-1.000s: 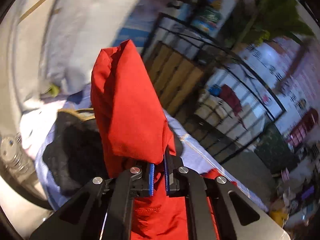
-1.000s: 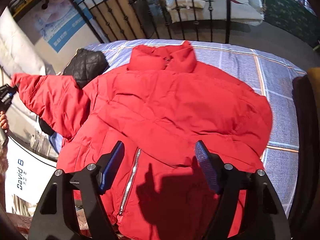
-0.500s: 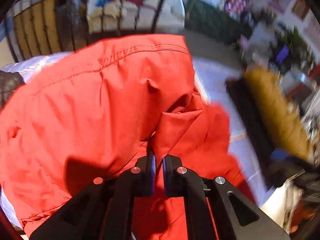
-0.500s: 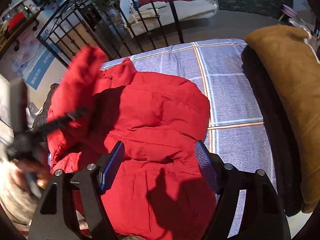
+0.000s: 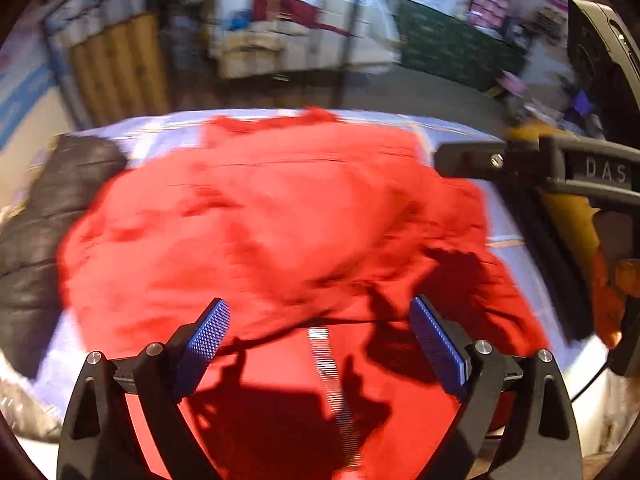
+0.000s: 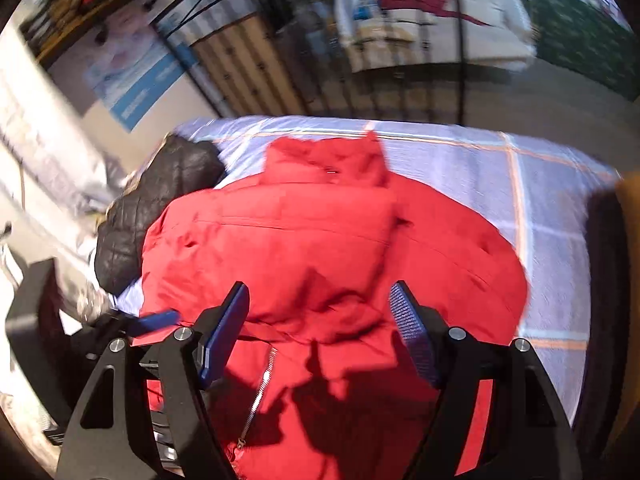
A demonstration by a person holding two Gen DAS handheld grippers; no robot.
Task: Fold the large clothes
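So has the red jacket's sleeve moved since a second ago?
Yes. The sleeve now lies folded across the red jacket, away from the black quilted garment it had reached past.

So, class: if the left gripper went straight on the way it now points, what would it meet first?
Most likely the puffy red jacket, near its silver zip; nothing lies between its opening jaws.

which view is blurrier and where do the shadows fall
Left wrist view is blurrier: the puffy red jacket smears with motion; hard sunlight throws tool shadows onto its lower front. Right wrist view is sharper on the jacket, background streaked, with the same dark shadows near the silver zipper.
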